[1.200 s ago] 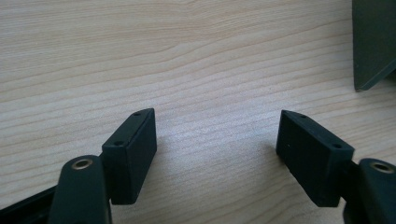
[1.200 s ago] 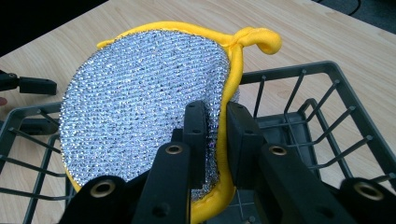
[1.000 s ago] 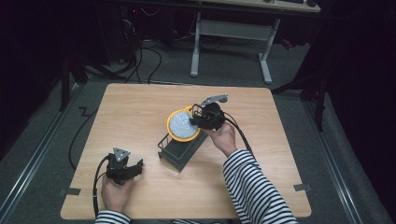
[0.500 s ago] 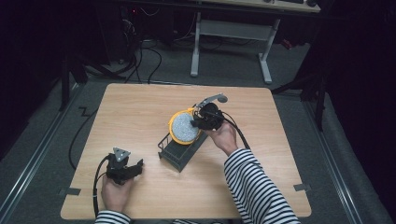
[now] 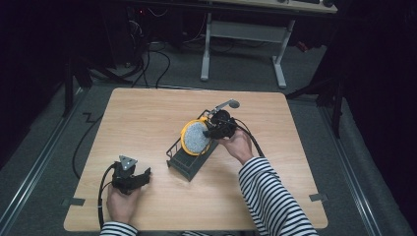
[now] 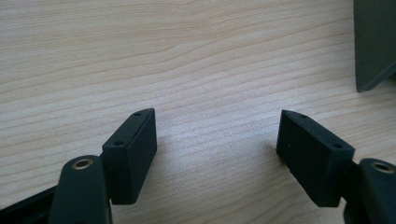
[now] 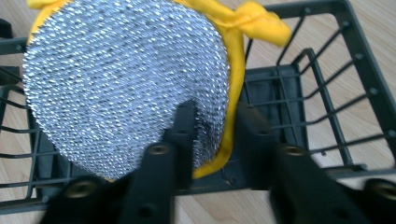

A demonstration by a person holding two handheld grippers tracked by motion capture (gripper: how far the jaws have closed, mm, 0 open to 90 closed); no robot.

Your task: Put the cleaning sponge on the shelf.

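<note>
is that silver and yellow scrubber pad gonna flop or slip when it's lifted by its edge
The scrubber pad probably stays fairly flat: pinched at one edge by the right gripper, it stands upright in the wire rack. Its rough metallic mesh likely resists slipping. It looks light, so a pinch should hold.

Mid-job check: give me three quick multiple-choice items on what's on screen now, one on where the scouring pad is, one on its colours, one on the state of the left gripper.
1. Where is the scouring pad?
A. flat on the table
B. at the black wire basket, held by the right gripper
C. under the left gripper

2. What colours is the pad?
A. silver mesh face with a yellow edge
B. green and white
C. all black

3. How is the left gripper?
A. shut on the pad
B. shut on the basket
C. open, nothing between its jaws

Answers: 1 B, the right gripper view shows the jaws pinching the pad's lower edge with the basket right behind it. 2 A, silver mesh and yellow trim show there. 3 C, the left gripper view shows bare table between spread jaws.
</note>
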